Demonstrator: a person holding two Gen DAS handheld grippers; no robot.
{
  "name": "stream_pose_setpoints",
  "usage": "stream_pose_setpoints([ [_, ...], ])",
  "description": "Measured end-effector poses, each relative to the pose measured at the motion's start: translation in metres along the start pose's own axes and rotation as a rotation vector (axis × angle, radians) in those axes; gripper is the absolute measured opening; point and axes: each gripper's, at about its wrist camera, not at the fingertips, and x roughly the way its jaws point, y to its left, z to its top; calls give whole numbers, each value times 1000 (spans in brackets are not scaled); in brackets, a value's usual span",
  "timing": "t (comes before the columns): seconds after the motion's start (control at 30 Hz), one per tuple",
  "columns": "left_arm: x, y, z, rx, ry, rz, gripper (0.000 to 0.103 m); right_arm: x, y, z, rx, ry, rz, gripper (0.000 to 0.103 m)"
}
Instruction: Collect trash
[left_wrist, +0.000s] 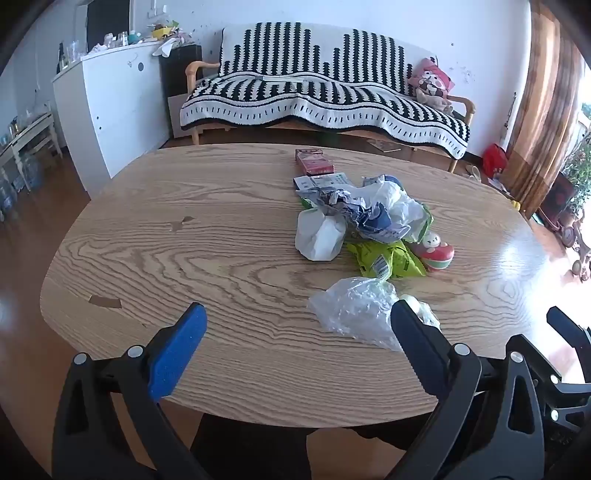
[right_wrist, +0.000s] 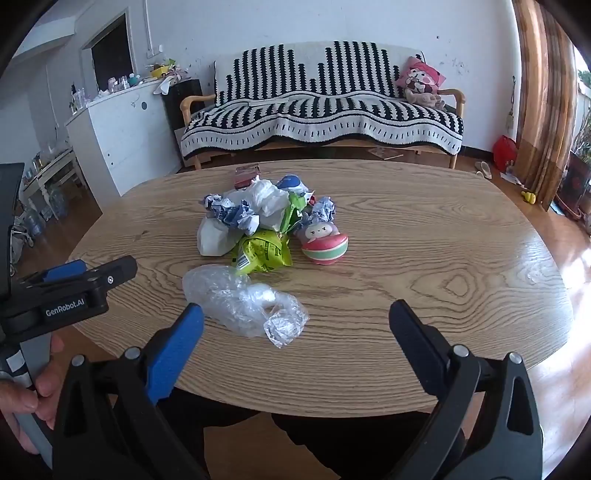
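Fingers (left_wrist: 177, 350) of the left gripper (left_wrist: 295, 343) spread wide, nothing between them; right gripper (right_wrist: 291, 339) likewise wide and empty. Both hover over the near edge of the wooden table (left_wrist: 184, 258), tips aimed forward at the litter, presumably opened in readiness for a first pick.

Landmark: the clear crumpled plastic bag (right_wrist: 243, 302). It lies nearest the grippers, just ahead of the right gripper's blue-padded finger (right_wrist: 173, 354) and partly behind the left gripper's right-hand finger in the left wrist view. Just beyond it, a green snack wrapper (right_wrist: 264, 254). Beside that wrapper, to the bag's far right, a round pink-and-green toy figure (right_wrist: 325, 247), probably not trash. Behind the wrapper, a heap of white bags and crumpled blue-and-white paper (right_wrist: 240, 214). Farthest from the bag, a red box (left_wrist: 314, 162).

Judgement: nothing collected yet; no bin visible. The clear bag is the likely first target, thin, slippery, and apt to slide when pinched.
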Motion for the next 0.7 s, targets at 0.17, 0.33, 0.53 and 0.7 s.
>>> stream_pose_setpoints([
  [0.17,1,-2,1,2,12,4,97,-1,0,3,2,2,8,97],
  [0.33,-1,-3,2,-5,6,-5,97,-2,0,5,1,3,12,97],
  [0.53,-3,-3,1,-8,5,-7,97,-2,1,5,3,6,15,97],
  [0.7,-3,-2,2,-6,9,-11,97,-2,0,4,3,8,18,97],
])
